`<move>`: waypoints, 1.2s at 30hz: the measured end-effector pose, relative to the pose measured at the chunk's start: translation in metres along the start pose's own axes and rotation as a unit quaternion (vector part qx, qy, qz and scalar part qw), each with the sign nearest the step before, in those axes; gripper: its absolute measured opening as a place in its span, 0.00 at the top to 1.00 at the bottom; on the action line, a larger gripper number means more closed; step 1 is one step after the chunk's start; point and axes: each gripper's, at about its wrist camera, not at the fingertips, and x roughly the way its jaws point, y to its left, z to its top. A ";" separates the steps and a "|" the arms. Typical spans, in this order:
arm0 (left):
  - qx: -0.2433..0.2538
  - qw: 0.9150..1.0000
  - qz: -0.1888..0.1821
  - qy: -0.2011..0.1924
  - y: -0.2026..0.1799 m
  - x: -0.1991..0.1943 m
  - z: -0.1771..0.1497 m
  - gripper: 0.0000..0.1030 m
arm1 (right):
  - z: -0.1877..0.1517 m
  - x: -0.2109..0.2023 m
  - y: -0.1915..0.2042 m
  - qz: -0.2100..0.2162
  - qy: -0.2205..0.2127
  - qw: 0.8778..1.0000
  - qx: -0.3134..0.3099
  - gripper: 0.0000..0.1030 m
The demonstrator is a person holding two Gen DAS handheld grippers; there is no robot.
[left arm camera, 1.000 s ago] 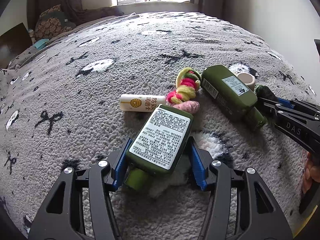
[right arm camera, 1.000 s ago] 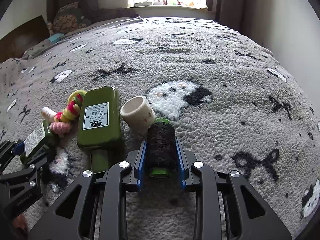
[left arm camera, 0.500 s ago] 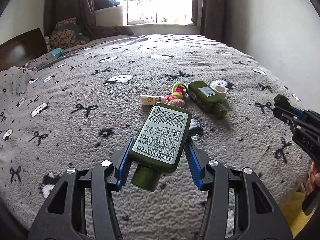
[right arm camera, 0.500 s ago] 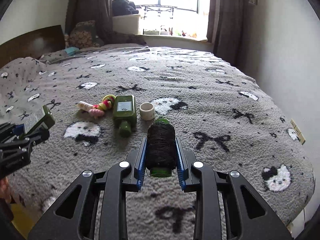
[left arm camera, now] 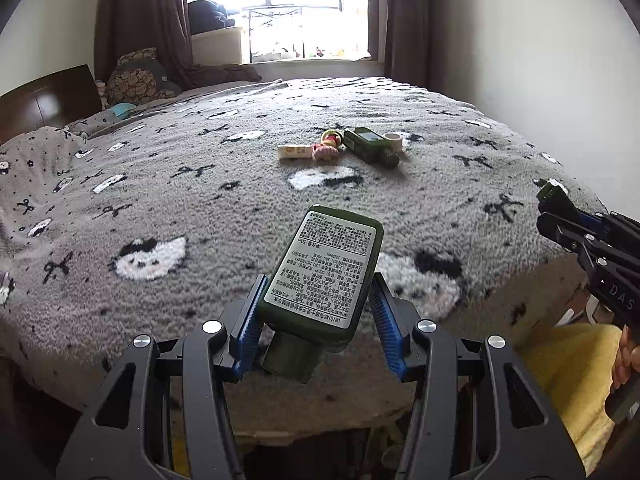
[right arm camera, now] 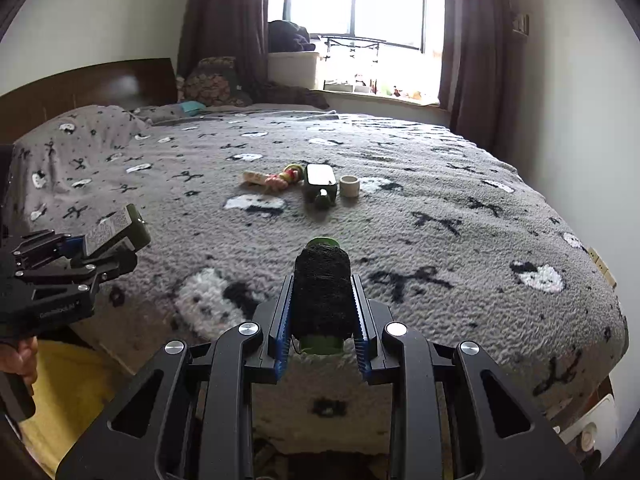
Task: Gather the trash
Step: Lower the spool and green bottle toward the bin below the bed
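My left gripper [left arm camera: 316, 316] is shut on a dark green flat bottle [left arm camera: 324, 272] with a white printed label, held above the near edge of the bed. It also shows in the right wrist view [right arm camera: 120, 228]. My right gripper [right arm camera: 320, 312] is shut on a spool of black thread [right arm camera: 322, 292] with a green core. On the grey bedspread [left arm camera: 200, 200] farther off lie a second green bottle [left arm camera: 368, 146], a white tube [left arm camera: 294, 152], a pink and yellow hair tie [left arm camera: 328, 144] and a small white ring [left arm camera: 394, 140].
The bed fills both views, with a dark headboard [right arm camera: 80, 88] and pillows at the left. A window [right arm camera: 360, 4] and dark curtains stand beyond. A wall runs along the right. Something yellow [left arm camera: 568, 376] lies below the bed edge between the grippers.
Both grippers have pulled back and lifted away from the pile, carrying the bottle and the spool toward the near edge of the bed. The remaining items lie farther off.
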 end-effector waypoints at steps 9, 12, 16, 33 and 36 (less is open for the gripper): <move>0.007 0.999 -0.013 0.041 -0.010 -0.006 -0.060 0.53 | -0.051 0.002 0.022 0.036 0.054 0.998 0.004 0.74; 0.006 0.998 -0.023 0.062 -0.015 0.000 -0.076 0.53 | -0.065 0.009 0.024 0.040 0.076 0.996 0.009 0.74; 0.007 0.994 -0.036 0.102 -0.022 0.017 -0.099 0.53 | -0.084 0.021 0.028 0.041 0.104 0.994 0.011 0.74; -0.009 0.960 -0.078 0.268 -0.030 0.081 -0.183 0.53 | -0.153 0.080 0.040 0.110 0.271 0.955 0.051 0.74; -0.017 0.955 -0.078 0.284 -0.029 0.089 -0.186 0.53 | -0.159 0.083 0.043 0.113 0.285 0.950 0.049 0.74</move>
